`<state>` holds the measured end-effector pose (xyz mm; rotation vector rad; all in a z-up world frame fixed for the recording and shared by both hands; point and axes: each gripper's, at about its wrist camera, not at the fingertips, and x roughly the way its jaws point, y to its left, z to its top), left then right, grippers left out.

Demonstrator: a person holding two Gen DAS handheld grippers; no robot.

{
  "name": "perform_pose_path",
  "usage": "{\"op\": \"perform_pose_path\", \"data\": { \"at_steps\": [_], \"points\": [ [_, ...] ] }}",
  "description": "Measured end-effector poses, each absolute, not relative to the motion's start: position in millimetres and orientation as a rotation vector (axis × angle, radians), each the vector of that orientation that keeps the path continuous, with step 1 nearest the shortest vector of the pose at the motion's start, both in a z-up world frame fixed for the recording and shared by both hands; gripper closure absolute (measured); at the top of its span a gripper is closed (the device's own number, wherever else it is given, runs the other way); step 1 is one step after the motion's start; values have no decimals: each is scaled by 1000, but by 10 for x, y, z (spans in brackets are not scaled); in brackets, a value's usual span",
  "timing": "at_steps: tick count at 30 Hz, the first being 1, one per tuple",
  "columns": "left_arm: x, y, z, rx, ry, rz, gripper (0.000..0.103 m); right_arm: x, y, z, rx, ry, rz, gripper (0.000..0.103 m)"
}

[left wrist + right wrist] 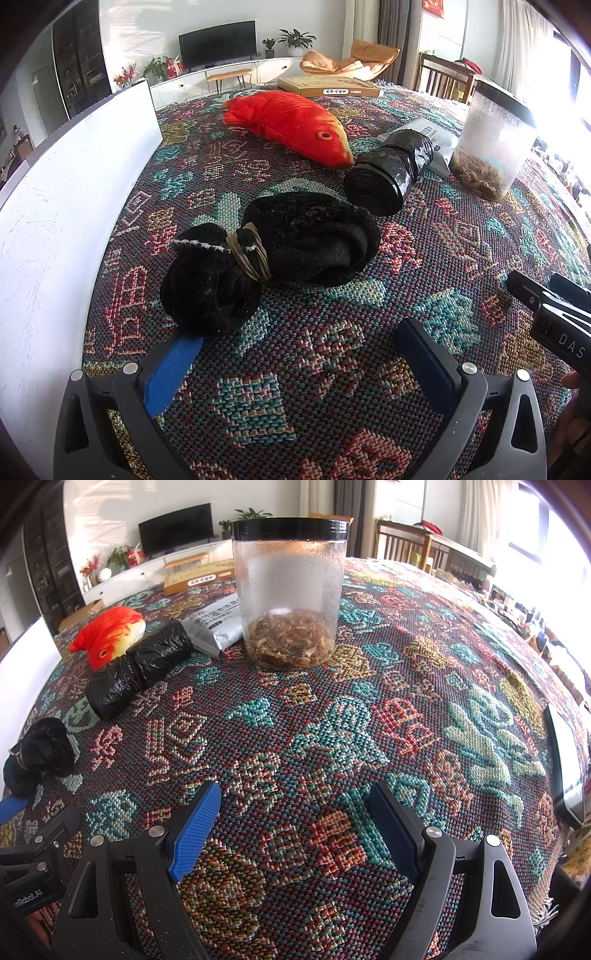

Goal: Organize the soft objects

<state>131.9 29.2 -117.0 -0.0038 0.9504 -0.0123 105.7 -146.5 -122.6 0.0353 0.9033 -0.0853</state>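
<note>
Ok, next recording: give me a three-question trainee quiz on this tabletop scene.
1. True or false: the left gripper is shut on the black fuzzy cloth bundle tied with a tan band.
2. What lies between the red-orange plush fish and the clear plastic jar with a black lid?
A. black plastic bag roll
B. a mug
3. Fill in: the right gripper stands ____.

Key: 1 false; 2 A; 3 open.

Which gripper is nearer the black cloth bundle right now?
Left. The open left gripper has one fingertip right at the black cloth bundle. The open right gripper sits well off to the bundle's right, facing the jar.
</note>
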Motion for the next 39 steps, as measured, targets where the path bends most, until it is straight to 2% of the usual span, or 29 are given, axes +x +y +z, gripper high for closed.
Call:
{"op": "perform_pose_path", "data": {
  "at_steps": [12, 17, 22, 24, 29, 31, 39],
  "points": [
    [1132, 321, -1110, -27, 984, -46, 0, 1057, -1464, -1225, 36, 903, -86, 18],
    [1045, 370, -838, -51, 927, -69, 0, 1057, -1465, -1226, 36, 903, -86, 18],
    [1400, 327, -484, 36, 828, -3, 0, 1056, -1464, -1226, 36, 903, -86, 18],
    [1649, 405, -488, 22, 862, 25, 0, 1056, -1464, -1226, 36, 903, -85, 18],
    [1950, 874, -694, -233, 972, 63, 0, 1057, -1465, -1226, 36, 902, -86, 18],
    [2010, 901, -821, -224, 1029, 50, 0, 1057, -1466, -1226, 36, 902, -86, 18],
    [1658, 757, -1038, -277, 1162, -125, 0, 1057, -1466, -1226, 36, 902, -86, 18]
  ]
}}
